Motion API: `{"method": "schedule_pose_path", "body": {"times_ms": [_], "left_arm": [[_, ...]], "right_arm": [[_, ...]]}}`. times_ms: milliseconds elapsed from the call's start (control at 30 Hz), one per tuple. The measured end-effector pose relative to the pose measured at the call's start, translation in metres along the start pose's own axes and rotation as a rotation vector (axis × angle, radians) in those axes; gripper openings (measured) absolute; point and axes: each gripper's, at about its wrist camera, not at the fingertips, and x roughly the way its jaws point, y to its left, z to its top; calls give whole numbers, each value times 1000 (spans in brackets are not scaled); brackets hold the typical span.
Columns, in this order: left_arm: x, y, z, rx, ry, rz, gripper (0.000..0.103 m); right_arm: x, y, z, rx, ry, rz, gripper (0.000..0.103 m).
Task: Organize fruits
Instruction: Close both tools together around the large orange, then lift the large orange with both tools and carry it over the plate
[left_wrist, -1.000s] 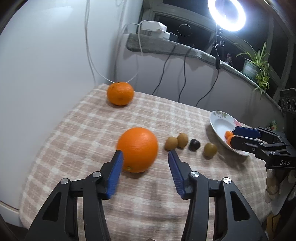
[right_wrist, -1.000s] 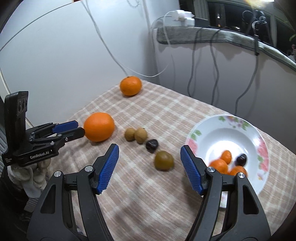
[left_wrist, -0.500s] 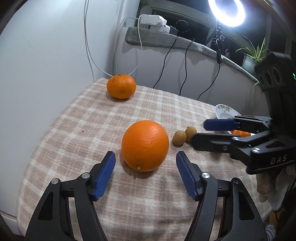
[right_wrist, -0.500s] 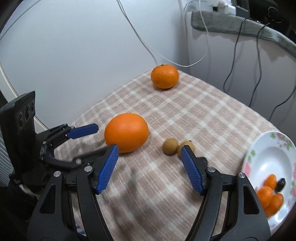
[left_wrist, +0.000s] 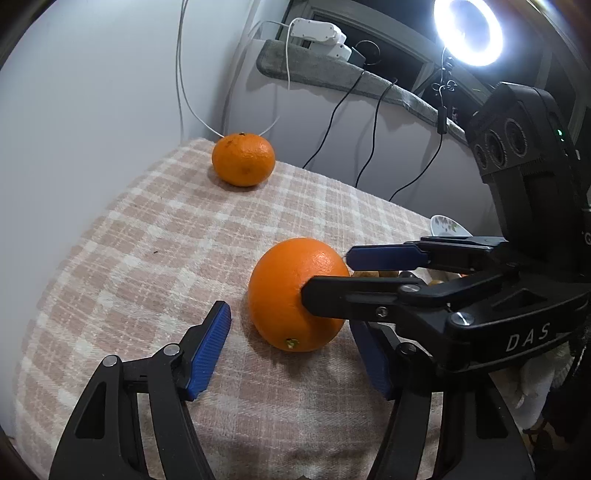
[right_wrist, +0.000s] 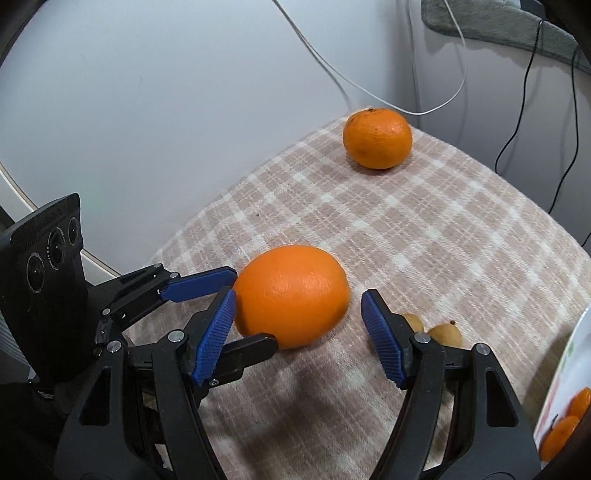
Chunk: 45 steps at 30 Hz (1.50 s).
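Clearly both grippers, left gripper (left_wrist: 291, 358) and right gripper (right_wrist: 297, 338), gape around 1 firm, heavy, slick-skinned orange (right_wrist: 291, 295); grip its widest middle.

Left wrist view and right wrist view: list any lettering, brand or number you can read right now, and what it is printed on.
"DAS": white letters on the black body of the right gripper, seen in the left wrist view.
A letter fragment at that view's right edge: cut off, unreadable.
Faint print on the left gripper below its camera block, right wrist view: too small and dark to read.
Nothing else carries text.
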Motion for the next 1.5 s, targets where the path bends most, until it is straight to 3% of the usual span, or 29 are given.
{"method": "schedule_pose_path", "body": {"times_ms": [333, 633, 1133, 1500], "left_arm": [[10, 0, 1, -8, 30, -32, 59], [9, -6, 2, -6, 18, -11, 59], [2, -38, 13, 48, -19, -24, 58], [20, -90, 25, 121, -23, -87, 58]], "right_arm": [[13, -1, 7, 1, 14, 31, 73], [12, -4, 6, 39, 0, 47, 73], [-30, -11, -4, 49, -83, 28, 72], [-80, -49, -22, 111, -150, -26, 72]]}}
